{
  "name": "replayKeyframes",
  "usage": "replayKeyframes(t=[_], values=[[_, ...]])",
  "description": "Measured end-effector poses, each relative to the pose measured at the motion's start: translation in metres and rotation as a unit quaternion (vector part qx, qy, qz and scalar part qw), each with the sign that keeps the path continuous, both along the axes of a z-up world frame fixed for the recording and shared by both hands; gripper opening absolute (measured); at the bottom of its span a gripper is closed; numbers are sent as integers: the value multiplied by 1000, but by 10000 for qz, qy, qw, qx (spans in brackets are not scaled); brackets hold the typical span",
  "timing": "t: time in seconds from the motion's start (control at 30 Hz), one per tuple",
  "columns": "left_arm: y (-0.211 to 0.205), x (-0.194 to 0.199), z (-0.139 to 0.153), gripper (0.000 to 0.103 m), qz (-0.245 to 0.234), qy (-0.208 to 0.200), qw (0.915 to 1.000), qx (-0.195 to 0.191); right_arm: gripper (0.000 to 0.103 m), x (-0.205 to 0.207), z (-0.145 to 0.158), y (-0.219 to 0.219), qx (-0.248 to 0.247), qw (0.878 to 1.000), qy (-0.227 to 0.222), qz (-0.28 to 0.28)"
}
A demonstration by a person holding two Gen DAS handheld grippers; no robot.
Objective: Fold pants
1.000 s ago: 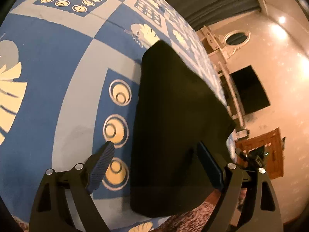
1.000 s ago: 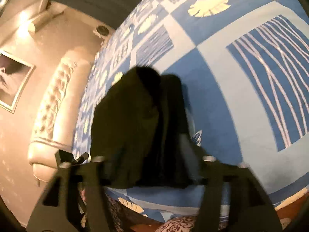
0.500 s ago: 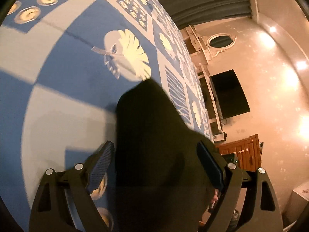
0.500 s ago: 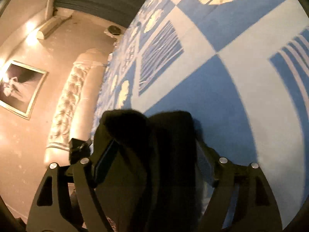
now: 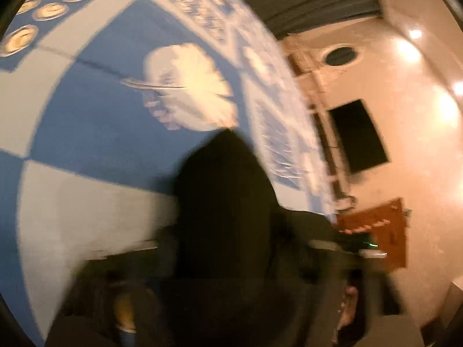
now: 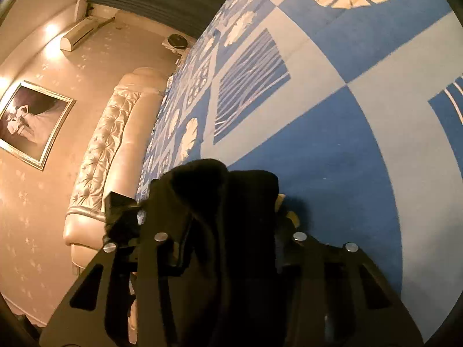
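Black pants (image 6: 220, 231) lie on a blue-and-white patterned bedspread (image 6: 332, 144), bunched into a dark mound that runs away from both cameras. In each wrist view the cloth sits directly ahead and fills the space between the fingers.

Right gripper (image 6: 222, 240): its jaws have just been closing. Both fingers are drawn in against the sides of a thick fold of the pants, which rises between them — judged to be pinching the cloth.

Left gripper (image 5: 228, 248): its jaws have also just been closing, with the pants (image 5: 225, 190) between them. The view is heavily blurred and the fingers show only as dark smears beside the cloth; whether the pads actually press on it cannot be told.

Governing relation: the fabric's long axis lies along each gripper's pointing line, stretching forward over the bedspread (image 5: 86, 121) toward the leaf print. Neither hand is clearly nearer; both appear to be at the near edge of the garment, side by side. The left gripper is visible as a dark shape at the left of the right wrist view.

Judgement: the coming move is likely a lift and carry of this near edge forward along that axis. The risk is an uneven hold — the left grip is unconfirmed.
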State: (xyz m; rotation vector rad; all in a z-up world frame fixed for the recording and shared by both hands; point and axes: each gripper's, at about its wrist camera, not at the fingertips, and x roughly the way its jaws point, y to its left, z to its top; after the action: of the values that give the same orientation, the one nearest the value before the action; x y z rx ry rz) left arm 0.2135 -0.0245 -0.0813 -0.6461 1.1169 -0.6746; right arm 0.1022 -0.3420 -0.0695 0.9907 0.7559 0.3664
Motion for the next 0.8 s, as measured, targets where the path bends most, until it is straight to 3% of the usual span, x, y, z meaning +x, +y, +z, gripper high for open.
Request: replayKeyframes(t=[0.1,0.2,0.57,0.7,0.8], values=[[9,-2,-1,31,87,-26,9999,-141,36,2,14,5,-146,9998,-120,54],[18,-4,12,28,142,-244,9995,-131,35,10,26,11,-219,9994,-258,100],[83,53,32,28,699,-418,9967,25,35,113,32,52,81,9989,-339,314],[105,75,23,28,820,-298,9962,17,35,148,30,68,110,9987,-290,407],[113,82,5,34,733,-118,9972,-4,36,164,20,71,143,9992,-116,346]])
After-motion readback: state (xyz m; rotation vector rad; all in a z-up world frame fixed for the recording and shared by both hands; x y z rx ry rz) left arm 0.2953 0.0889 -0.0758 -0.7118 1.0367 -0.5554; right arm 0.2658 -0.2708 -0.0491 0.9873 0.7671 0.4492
